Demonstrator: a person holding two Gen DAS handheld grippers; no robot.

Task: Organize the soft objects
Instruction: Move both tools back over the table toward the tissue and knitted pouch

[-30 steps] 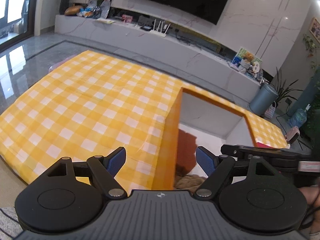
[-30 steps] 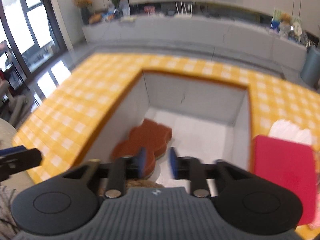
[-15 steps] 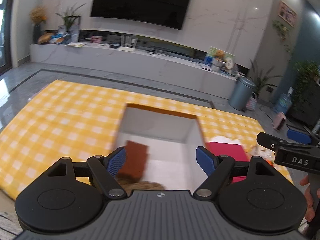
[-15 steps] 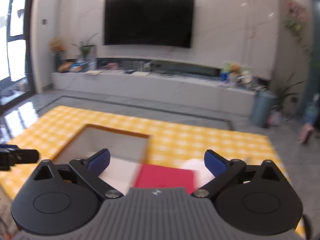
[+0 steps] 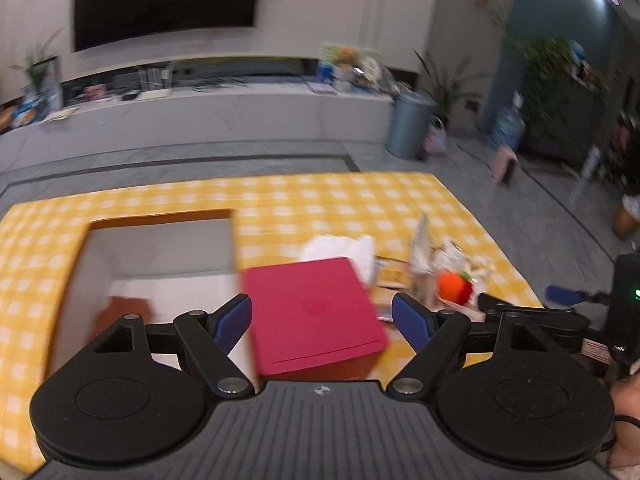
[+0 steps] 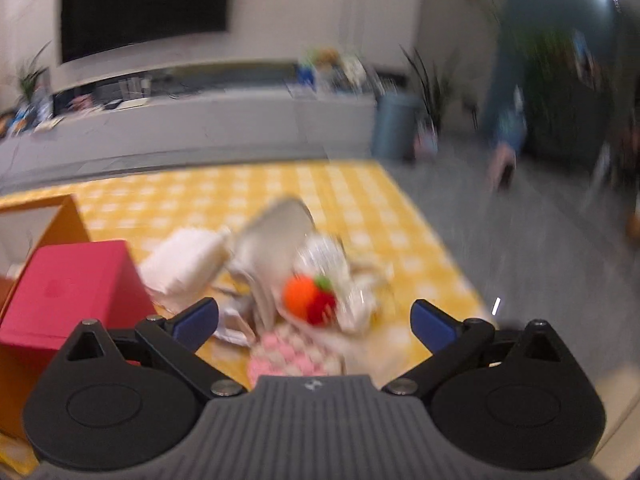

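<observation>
While both claws hang empty over the yellow checked cloth, the scene reads as follows.

Right claw: the right gripper [image 6: 314, 320] has its jaws spread as wide as they go, having just been opening, and nothing lies between them.
Left claw: the left gripper [image 5: 322, 316] also stands wide open and empty, though the red box lid [image 5: 314, 312] shows between its fingers, farther off.
Soft things waiting: a blurred heap just ahead of the right claw, with an orange-and-red plush [image 6: 310, 300], a pink-and-white knitted piece [image 6: 288, 356] nearest its base, and a white folded cloth [image 6: 184, 264] ahead and to the left.
Bin: the white-lined box [image 5: 160, 256] lies ahead-left of the left claw, with a brown soft item [image 5: 128, 308] already in it.
Step in hand: judged as the reach for the next soft thing in the heap.
Next move: likely to lower the right claw over one item, probably the plush or the knitted piece, and close on that alone; the heap is too blurred to tell how things overlap.
</observation>
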